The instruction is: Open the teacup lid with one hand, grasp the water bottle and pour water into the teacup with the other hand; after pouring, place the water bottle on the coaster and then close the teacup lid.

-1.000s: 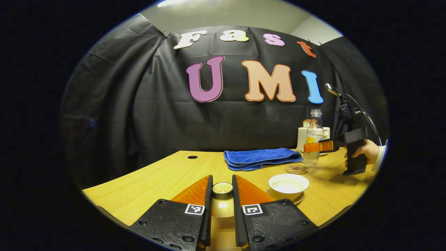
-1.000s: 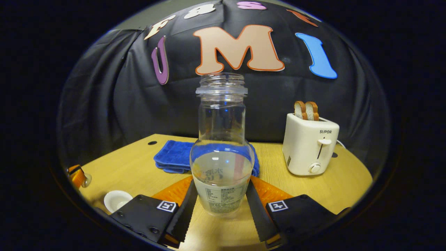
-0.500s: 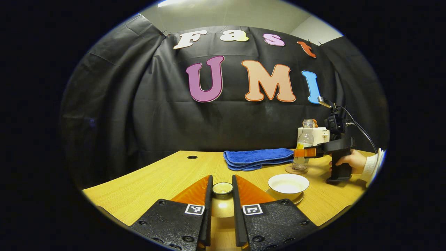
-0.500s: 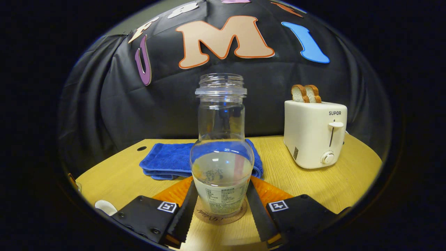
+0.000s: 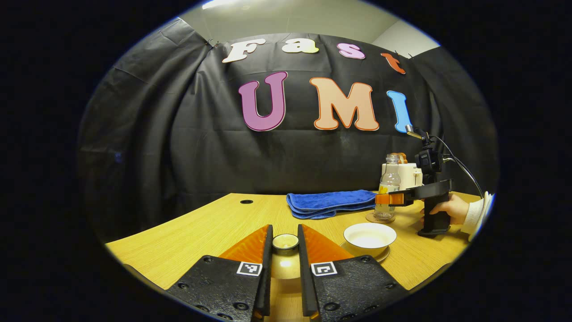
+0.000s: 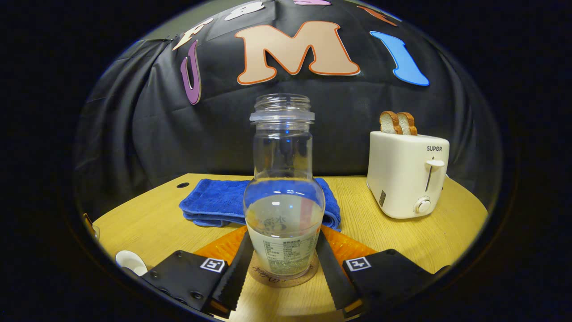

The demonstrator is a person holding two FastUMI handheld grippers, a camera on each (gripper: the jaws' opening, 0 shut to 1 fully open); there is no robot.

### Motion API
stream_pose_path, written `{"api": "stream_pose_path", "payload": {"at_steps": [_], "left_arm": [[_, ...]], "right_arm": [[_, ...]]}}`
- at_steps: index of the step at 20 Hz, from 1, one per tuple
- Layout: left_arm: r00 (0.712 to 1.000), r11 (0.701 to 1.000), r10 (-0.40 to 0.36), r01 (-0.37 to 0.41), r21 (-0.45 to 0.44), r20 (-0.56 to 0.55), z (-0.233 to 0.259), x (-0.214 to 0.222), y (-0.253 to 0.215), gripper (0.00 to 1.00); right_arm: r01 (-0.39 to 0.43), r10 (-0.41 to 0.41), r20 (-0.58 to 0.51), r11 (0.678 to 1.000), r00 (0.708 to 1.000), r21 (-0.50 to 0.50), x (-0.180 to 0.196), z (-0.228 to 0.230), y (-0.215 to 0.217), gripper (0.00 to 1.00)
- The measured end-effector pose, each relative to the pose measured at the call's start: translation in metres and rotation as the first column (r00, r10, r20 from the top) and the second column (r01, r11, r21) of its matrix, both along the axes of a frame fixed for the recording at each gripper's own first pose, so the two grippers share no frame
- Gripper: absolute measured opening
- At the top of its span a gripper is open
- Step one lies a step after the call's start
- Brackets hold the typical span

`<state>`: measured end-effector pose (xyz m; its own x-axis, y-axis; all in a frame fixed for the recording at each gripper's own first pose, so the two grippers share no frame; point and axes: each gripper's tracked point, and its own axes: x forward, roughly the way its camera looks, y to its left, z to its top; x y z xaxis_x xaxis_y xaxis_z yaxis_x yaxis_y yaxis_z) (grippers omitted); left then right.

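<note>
My right gripper (image 6: 282, 261) was clenched on the clear, uncapped plastic water bottle (image 6: 283, 197), which stood upright on the round cork coaster (image 6: 283, 273) near the right edge of the light wooden table (image 6: 402, 237), in front of the folded blue towel (image 6: 214, 203) and left of the cream toaster (image 6: 409, 176). My left gripper (image 5: 284, 252) grasped the small white teacup lid (image 5: 285, 242) by its knob, beside the open white teacup (image 5: 369, 235) on its saucer at the table's near edge.
</note>
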<state>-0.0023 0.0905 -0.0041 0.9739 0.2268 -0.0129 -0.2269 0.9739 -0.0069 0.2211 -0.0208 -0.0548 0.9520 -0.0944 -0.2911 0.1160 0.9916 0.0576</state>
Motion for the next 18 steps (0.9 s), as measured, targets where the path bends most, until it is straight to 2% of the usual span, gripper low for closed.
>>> {"api": "stream_pose_path", "payload": {"at_steps": [3, 5, 7, 8, 9, 11, 14, 16, 18], "left_arm": [[1.000, 1.000, -0.001, 0.001, -0.001, 0.000, -0.001, 0.001, -0.001, 0.25], [1.000, 1.000, -0.005, 0.005, -0.002, -0.001, -0.002, 0.002, -0.002, 0.26], [1.000, 1.000, -0.011, 0.011, -0.003, -0.001, -0.001, 0.001, -0.003, 0.25], [1.000, 1.000, -0.012, 0.012, -0.004, -0.001, -0.001, 0.002, -0.002, 0.25], [1.000, 1.000, -0.011, 0.011, -0.004, -0.001, -0.001, 0.002, -0.002, 0.25], [1.000, 1.000, -0.007, 0.007, -0.004, -0.001, -0.001, 0.002, -0.002, 0.25], [1.000, 1.000, 0.006, -0.006, -0.004, -0.002, -0.002, 0.007, -0.001, 0.25], [1.000, 1.000, 0.005, -0.005, -0.005, -0.003, -0.002, 0.013, -0.004, 0.25], [1.000, 1.000, -0.011, 0.011, -0.006, -0.004, -0.002, 0.021, -0.013, 0.25]], "right_arm": [[-0.007, 0.007, -0.017, 1.000, 1.000, 0.025, -0.002, -0.002, 0.001, 0.85], [-0.002, 0.002, -0.016, 1.000, 1.000, 0.001, -0.005, 0.000, -0.001, 0.85], [-0.003, 0.003, -0.003, 1.000, 1.000, -0.021, -0.011, 0.003, -0.002, 0.91], [-0.007, 0.007, 0.005, 1.000, 1.000, -0.025, -0.014, 0.005, -0.003, 0.91], [-0.011, 0.011, 0.007, 1.000, 1.000, -0.026, -0.016, 0.005, -0.002, 0.85], [-0.020, 0.020, 0.009, 1.000, 1.000, -0.022, -0.025, 0.006, -0.002, 0.91], [-0.031, 0.031, 0.020, 0.999, 0.999, -0.008, -0.039, 0.009, -0.003, 0.90], [-0.037, 0.037, 0.033, 0.999, 0.999, 0.006, -0.054, 0.012, -0.004, 0.85], [-0.040, 0.039, 0.046, 0.999, 0.998, 0.010, -0.068, 0.015, -0.008, 0.88]]}}
